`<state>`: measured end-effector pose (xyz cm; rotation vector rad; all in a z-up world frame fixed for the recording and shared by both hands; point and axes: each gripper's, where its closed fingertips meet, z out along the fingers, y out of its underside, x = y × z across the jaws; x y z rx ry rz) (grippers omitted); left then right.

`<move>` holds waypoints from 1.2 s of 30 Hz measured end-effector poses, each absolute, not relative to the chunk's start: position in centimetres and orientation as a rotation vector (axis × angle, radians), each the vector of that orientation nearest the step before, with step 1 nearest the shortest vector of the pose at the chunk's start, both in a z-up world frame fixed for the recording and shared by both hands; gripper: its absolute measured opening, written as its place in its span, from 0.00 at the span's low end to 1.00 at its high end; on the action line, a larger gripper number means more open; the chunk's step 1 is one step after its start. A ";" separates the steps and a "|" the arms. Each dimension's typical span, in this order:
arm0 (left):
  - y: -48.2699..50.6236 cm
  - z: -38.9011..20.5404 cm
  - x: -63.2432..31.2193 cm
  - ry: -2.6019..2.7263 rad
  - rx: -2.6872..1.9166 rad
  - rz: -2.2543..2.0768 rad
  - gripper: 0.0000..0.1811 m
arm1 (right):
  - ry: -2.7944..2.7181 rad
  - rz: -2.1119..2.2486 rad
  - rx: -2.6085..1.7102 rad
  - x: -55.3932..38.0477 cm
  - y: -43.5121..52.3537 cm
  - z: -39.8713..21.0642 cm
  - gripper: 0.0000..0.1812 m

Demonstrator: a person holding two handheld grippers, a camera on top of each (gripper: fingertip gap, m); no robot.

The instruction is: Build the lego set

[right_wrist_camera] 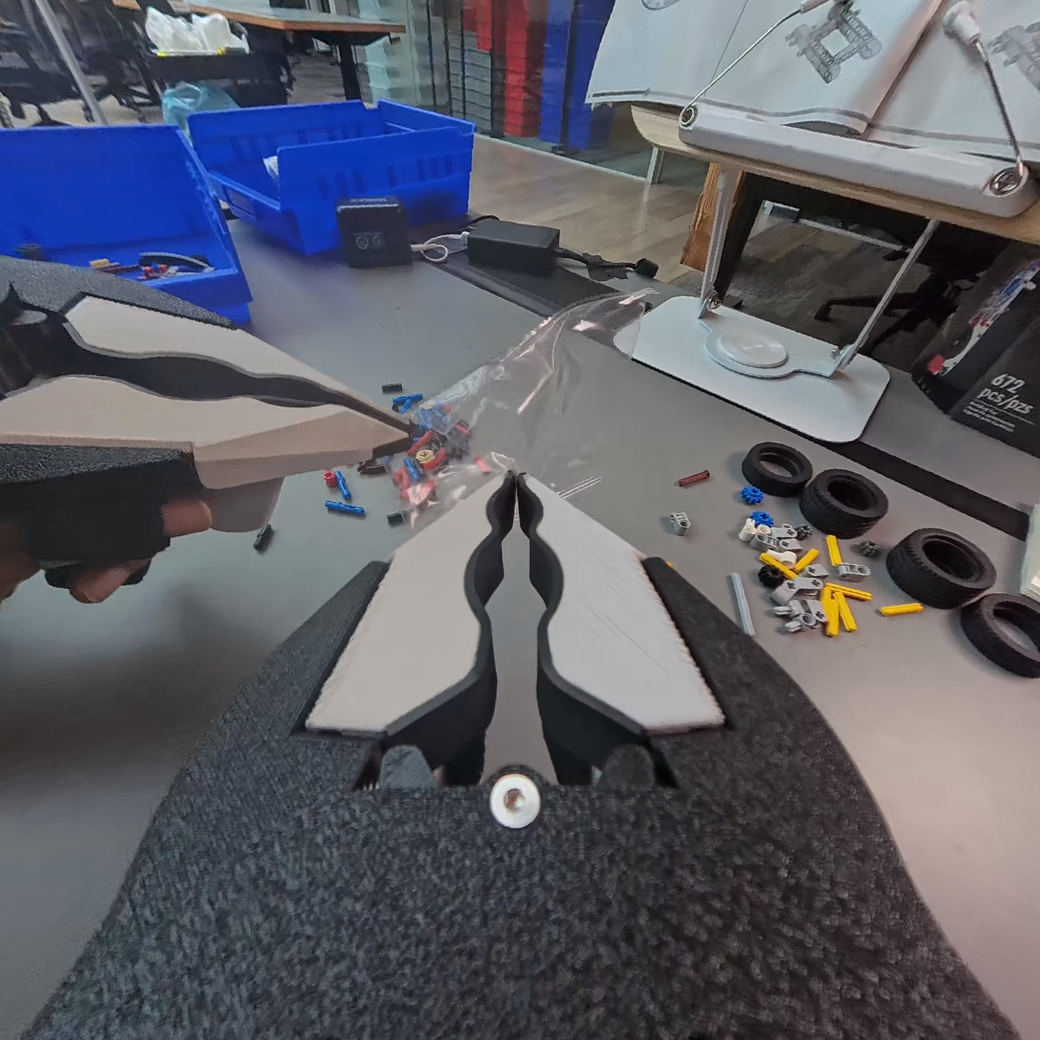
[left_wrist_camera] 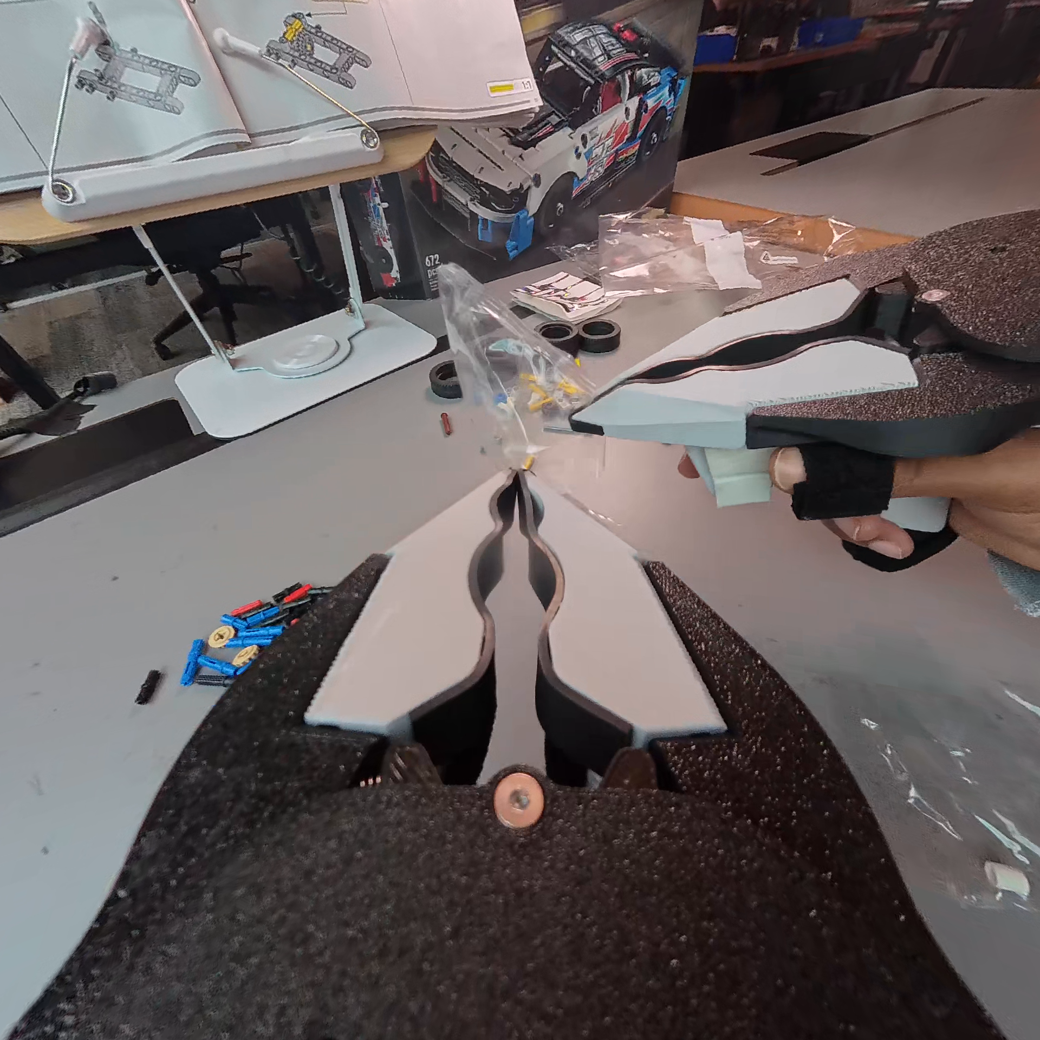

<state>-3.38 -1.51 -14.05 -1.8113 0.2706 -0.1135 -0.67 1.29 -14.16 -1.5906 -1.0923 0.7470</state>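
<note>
both tools pinch one clear plastic bag [right_wrist_camera: 540, 388] above the grey table [right_wrist_camera: 563, 563]: the left tool [left_wrist_camera: 515, 475] is clenched on one edge, the right tool [right_wrist_camera: 513, 477] on another. red, blue and black pins [right_wrist_camera: 430, 444] sit inside it. four black rubber tyres [right_wrist_camera: 842, 502] lie right. two blue bins [right_wrist_camera: 332, 169] stand behind.

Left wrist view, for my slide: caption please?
Both grippers, left and right, pinch a clear parts bag above the grey table.

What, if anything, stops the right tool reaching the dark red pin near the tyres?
Probably not yet: the right tool is shut on the clear bag. Otherwise the dark red pin lies alone, nothing between.
</note>
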 end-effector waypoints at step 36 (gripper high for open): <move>-2.2 -16.1 -2.9 0.081 -1.940 -0.587 0.00 | -1.266 0.793 -1.551 -2.6 -2.7 -15.8 0.20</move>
